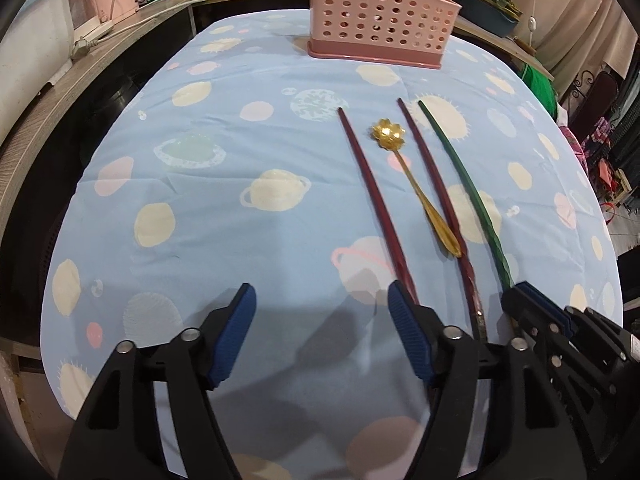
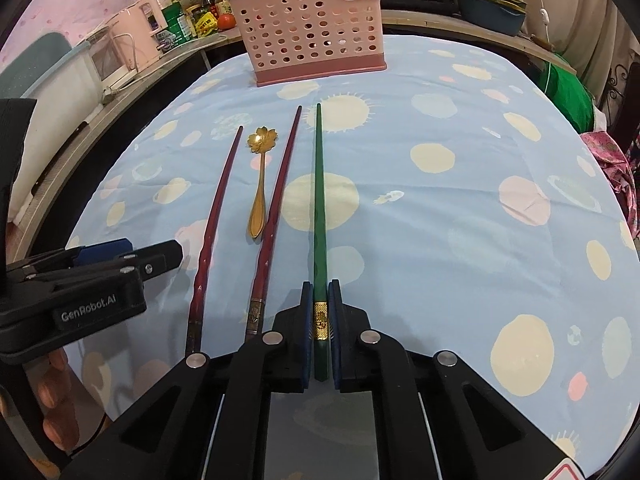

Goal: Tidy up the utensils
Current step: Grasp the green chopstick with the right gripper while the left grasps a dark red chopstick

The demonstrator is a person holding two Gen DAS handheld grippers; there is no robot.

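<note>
My left gripper hangs wide open w/ nothing in it, low over the tablecloth, just left of the utensil row. L to R on the cloth: a dark red chopstick, the gold flower spoon, a second red chopstick, then the green chopstick. All point toward the pink holder at the far edge, well apart from them.

My right gripper is closed narrow on the green one at its gold band, near the butt end. I'd judge it light, stiff, lacquer-slick, so it may twist or droop from an end hold. The spoon is thin, prob best taken mid-handle.
</note>
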